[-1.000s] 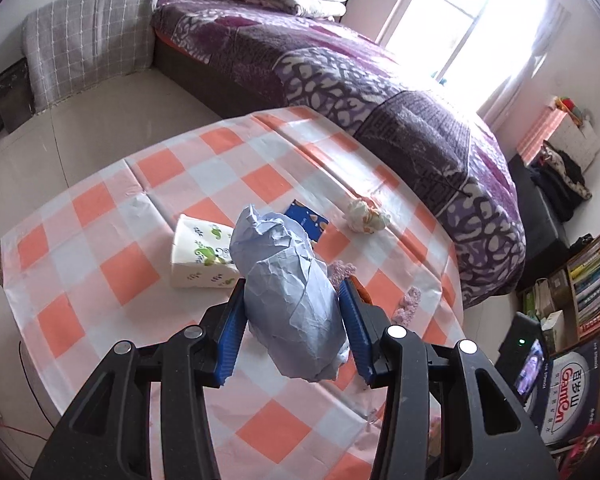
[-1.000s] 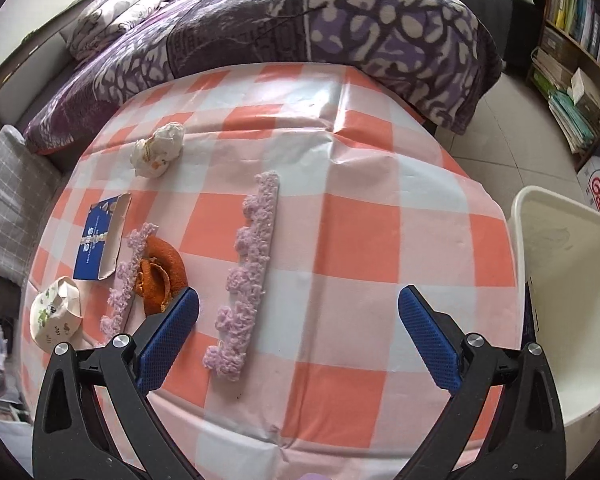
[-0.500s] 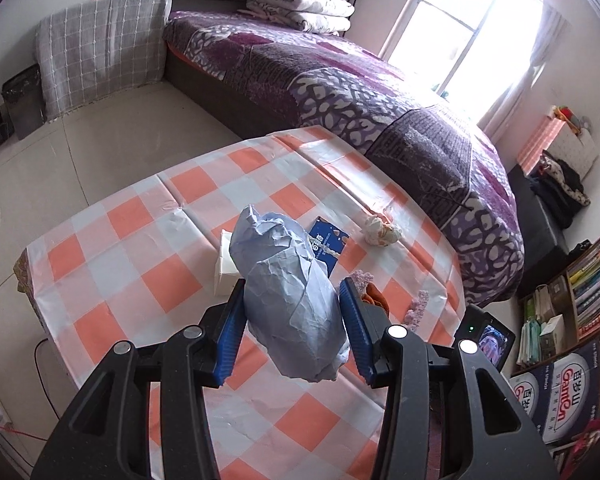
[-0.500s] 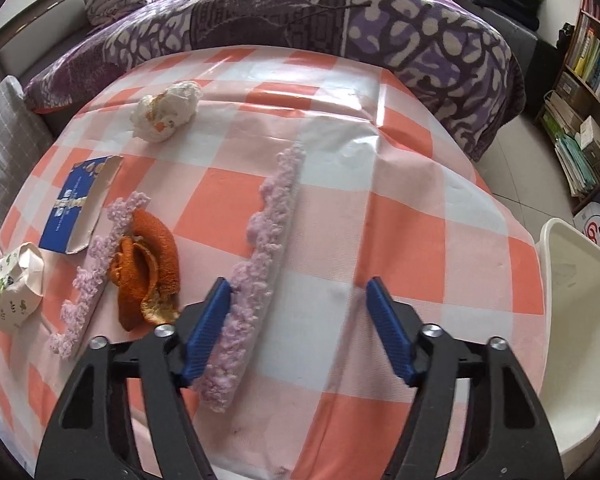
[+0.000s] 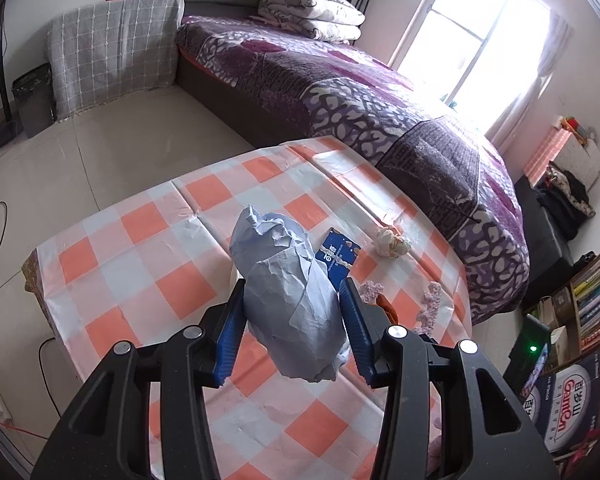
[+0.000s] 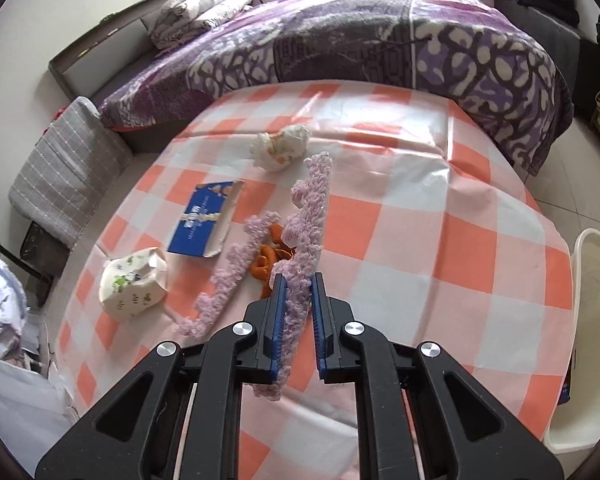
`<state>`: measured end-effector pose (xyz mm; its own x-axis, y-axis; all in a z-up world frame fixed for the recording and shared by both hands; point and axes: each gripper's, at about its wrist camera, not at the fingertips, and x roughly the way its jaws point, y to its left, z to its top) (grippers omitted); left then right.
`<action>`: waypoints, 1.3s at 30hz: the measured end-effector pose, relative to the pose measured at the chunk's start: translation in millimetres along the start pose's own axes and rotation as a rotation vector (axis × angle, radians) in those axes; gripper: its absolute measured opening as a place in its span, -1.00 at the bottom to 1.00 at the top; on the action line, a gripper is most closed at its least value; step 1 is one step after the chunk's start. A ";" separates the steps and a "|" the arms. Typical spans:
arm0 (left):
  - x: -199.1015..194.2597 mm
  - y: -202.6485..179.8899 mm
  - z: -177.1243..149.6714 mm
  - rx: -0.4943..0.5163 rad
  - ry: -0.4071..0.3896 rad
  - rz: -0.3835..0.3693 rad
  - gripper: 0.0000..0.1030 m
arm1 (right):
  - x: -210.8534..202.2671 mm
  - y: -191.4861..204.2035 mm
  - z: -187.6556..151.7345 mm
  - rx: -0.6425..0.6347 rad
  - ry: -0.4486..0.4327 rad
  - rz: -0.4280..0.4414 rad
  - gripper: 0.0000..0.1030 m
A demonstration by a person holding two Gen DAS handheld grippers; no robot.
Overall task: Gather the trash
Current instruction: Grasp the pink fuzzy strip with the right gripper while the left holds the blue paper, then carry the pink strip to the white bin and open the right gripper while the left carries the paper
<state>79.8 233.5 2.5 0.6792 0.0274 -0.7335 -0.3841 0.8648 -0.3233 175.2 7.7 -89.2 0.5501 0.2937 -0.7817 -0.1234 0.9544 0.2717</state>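
Note:
My left gripper [image 5: 292, 300] is shut on a crumpled pale blue paper wad [image 5: 288, 296], held above the checked table [image 5: 148, 256]. My right gripper [image 6: 298, 280] is shut on a fuzzy pink strip [image 6: 306, 216], whose far end stands up off the cloth. A second pink strip [image 6: 232, 272] lies to the left, with orange peel [image 6: 266, 260] beside it. Further left lie a blue card box [image 6: 206, 218] and a white patterned tissue pack [image 6: 134, 284]. A crumpled white wrapper [image 6: 282, 146] sits farther back.
A white bin [image 6: 588, 320] stands off the table's right edge. A bed with a purple blanket [image 6: 360, 44] runs behind the table. A grey checked chair [image 5: 112, 56] and tiled floor lie to the left; bookshelves [image 5: 592, 304] stand at the right.
My right gripper closed from wide open onto the pink strip and lifted it, so its far end now rises off the cloth. The left gripper drew back with the blue wad.

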 end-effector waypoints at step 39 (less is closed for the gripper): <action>9.4 -72.4 -28.2 0.111 -0.011 -0.030 -0.10 | -114.0 -46.1 5.6 -0.015 -0.164 0.009 -0.77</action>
<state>96.4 157.0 2.1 0.6966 0.0060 -0.7174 -0.2927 0.9154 -0.2765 122.7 -70.1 -9.5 0.6761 0.2906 -0.6771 -0.1405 0.9529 0.2687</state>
